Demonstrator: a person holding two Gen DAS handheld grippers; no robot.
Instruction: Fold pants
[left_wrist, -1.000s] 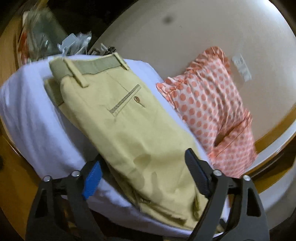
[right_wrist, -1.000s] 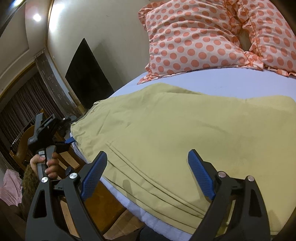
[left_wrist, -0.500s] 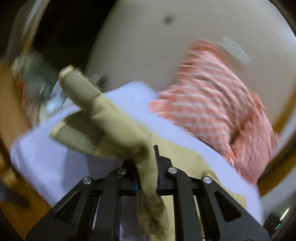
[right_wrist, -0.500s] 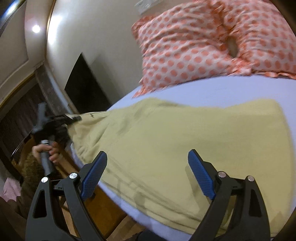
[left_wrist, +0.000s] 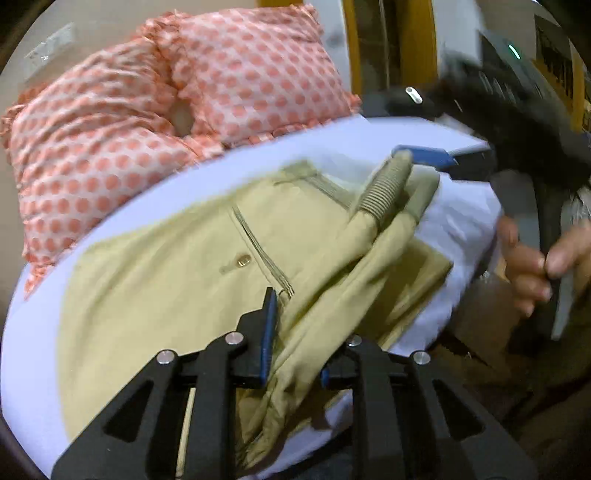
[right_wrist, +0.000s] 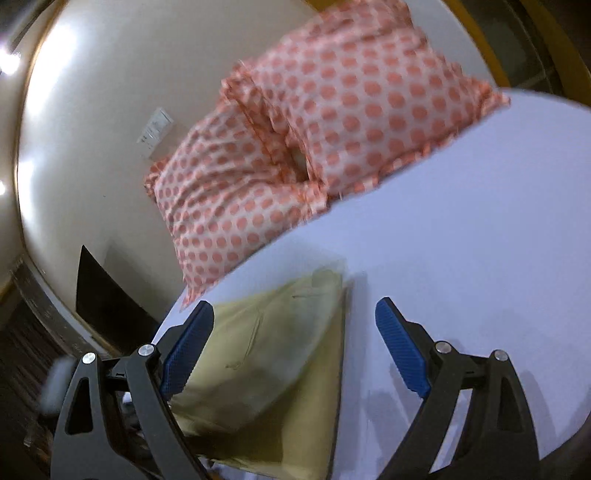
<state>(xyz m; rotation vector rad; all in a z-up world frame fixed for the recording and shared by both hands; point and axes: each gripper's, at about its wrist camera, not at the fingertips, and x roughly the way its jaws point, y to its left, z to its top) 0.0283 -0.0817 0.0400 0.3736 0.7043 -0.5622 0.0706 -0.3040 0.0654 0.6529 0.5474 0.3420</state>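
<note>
Khaki pants (left_wrist: 155, 280) lie on the white-sheeted bed (right_wrist: 461, 229), waist end lifted. Soft, light, limp cloth; I'd grip at the ribbed waistband (left_wrist: 384, 188). Left gripper (left_wrist: 295, 339) is clamped on bunched fabric. Right gripper (right_wrist: 291, 350) hangs wide, empty. Polka-dot pillows (left_wrist: 110, 122) sit against the cream wall.

The left gripper (left_wrist: 293, 343) pinches a raised fold of the pants (left_wrist: 155, 280), which lie on the sheet (left_wrist: 33, 332). The right gripper (left_wrist: 436, 157) hovers by the waistband (left_wrist: 384, 188), near the pillows (left_wrist: 147, 110).
</note>
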